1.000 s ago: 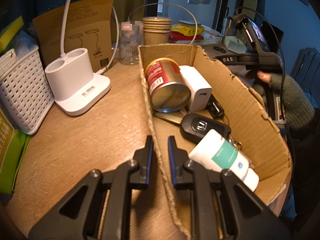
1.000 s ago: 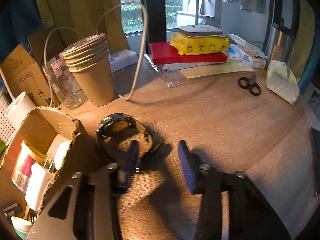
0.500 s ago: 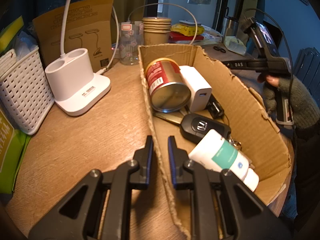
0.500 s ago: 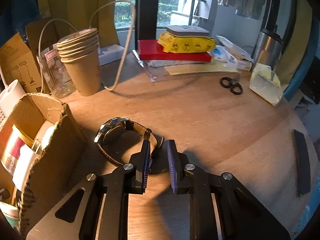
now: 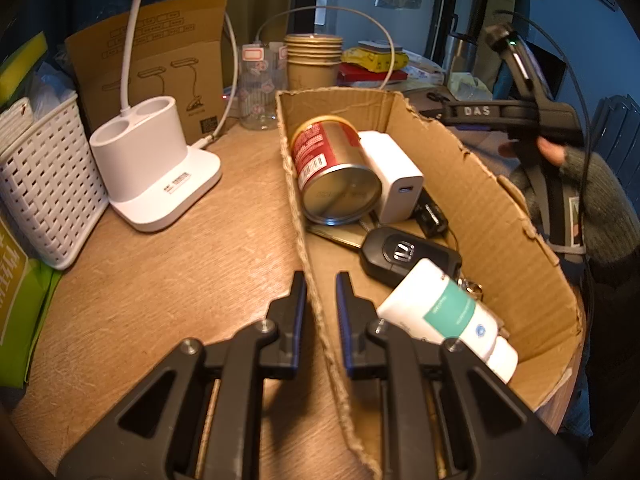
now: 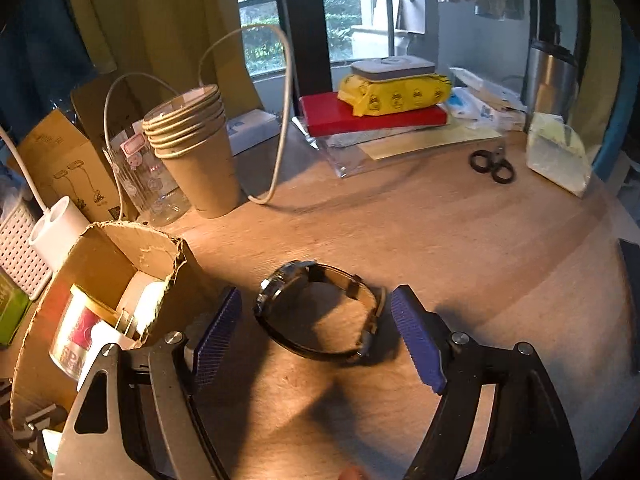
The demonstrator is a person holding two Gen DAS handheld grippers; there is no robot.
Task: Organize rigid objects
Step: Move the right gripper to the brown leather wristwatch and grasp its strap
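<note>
Currently logged: my right gripper (image 6: pixel 316 334), jaws just sprung wide apart, brackets the wristwatch (image 6: pixel 320 316) lying on the wooden table (image 6: pixel 440 248) between its pads, untouched, beside the cardboard box (image 6: pixel 120 248). My left gripper (image 5: pixel 320 292) is clamped on the box's near wall.

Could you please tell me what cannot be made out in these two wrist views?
- Left wrist view: what lies under the can and cream tube in the cardboard box; they cover it.
- Right wrist view: the watch dial faces away; unreadable.
- Right wrist view: the dark flat thing at the right edge is cut off.
</note>
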